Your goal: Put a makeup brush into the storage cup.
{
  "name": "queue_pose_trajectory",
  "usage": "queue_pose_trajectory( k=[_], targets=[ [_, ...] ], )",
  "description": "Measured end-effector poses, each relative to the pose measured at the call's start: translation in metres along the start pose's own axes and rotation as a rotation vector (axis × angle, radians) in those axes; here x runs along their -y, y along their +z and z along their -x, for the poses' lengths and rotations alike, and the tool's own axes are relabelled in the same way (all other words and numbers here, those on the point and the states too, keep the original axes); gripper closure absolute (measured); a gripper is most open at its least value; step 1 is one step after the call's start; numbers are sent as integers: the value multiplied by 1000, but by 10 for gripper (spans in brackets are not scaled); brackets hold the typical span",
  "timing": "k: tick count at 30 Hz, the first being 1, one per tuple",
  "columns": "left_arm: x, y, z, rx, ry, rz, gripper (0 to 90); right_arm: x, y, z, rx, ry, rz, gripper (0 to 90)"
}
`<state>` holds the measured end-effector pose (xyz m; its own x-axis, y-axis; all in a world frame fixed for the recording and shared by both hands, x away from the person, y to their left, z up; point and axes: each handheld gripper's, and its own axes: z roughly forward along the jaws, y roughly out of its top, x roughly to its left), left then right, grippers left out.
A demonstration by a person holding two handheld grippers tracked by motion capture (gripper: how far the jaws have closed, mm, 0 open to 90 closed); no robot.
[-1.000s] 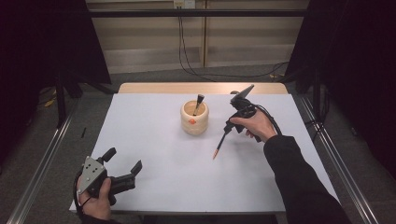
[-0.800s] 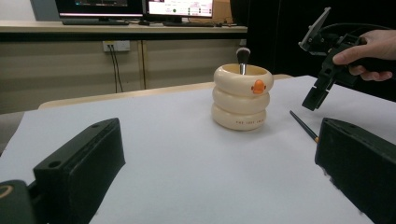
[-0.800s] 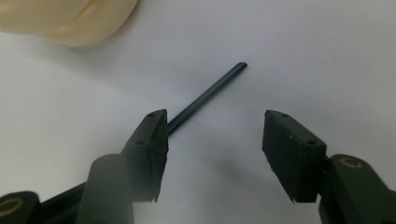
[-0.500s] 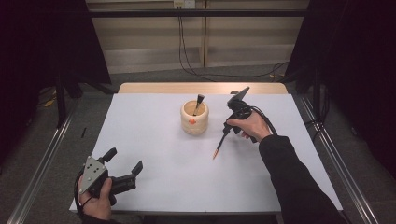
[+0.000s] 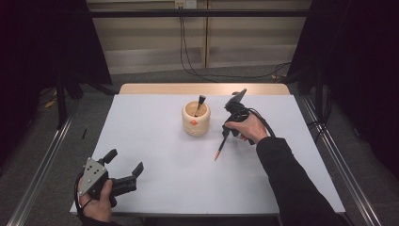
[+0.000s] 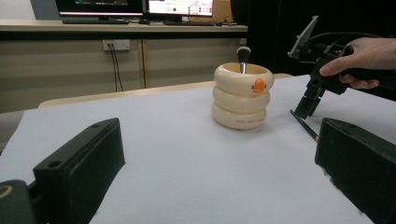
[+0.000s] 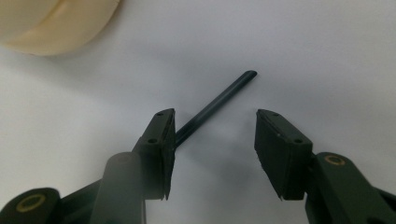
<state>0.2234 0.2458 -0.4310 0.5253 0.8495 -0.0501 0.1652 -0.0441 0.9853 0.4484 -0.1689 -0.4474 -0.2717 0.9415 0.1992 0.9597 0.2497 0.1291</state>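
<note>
A cream ringed holder (image 5: 196, 118) (image 6: 240, 95) stands mid-table with a dark brush (image 5: 200, 102) (image 6: 242, 53) upright in it. To its right a thin dark stick with an orange end (image 5: 219, 149) (image 6: 303, 127) lies on the white tabletop. My right gripper (image 5: 226, 133) (image 6: 307, 111) points down over the stick's dark end. In the right gripper view the stick (image 7: 224, 95) runs between the jaws of my right gripper (image 7: 212, 116), close against the left pad; the jaws have just been closing but still stand apart. My left gripper (image 5: 126, 160) (image 6: 219, 177) rests wide open at the front left with nothing in it.
The white table surface (image 5: 155, 141) spreads between the two hands. A wooden strip (image 5: 155, 88) edges the far side. Metal rails (image 5: 42, 160) run along both sides of the table, and cables lie on the floor behind it.
The right hand has shifted slightly left and down onto the stick's dark end. The left gripper has stayed where it was.
</note>
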Motion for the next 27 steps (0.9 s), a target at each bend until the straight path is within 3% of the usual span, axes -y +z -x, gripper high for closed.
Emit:
queue_pose_trajectory(
  k=[5,11,15,21,27],
  targets=[
    [0,0,0,0,1,0,14,0,5,-5,20,-8,-9,466],
    [0,0,0,4,0,1,13,-1,5,-5,24,26,0,480],
    [0,1,0,5,0,3,13,-2,6,-9,67,31,-10,506],
    [0,0,-1,1,-1,0,13,-1,5,-6,114,-3,-14,722],
    [0,-1,-1,-1,12,-5,13,-1,6,-8,145,-66,-18,764]
  ],
)
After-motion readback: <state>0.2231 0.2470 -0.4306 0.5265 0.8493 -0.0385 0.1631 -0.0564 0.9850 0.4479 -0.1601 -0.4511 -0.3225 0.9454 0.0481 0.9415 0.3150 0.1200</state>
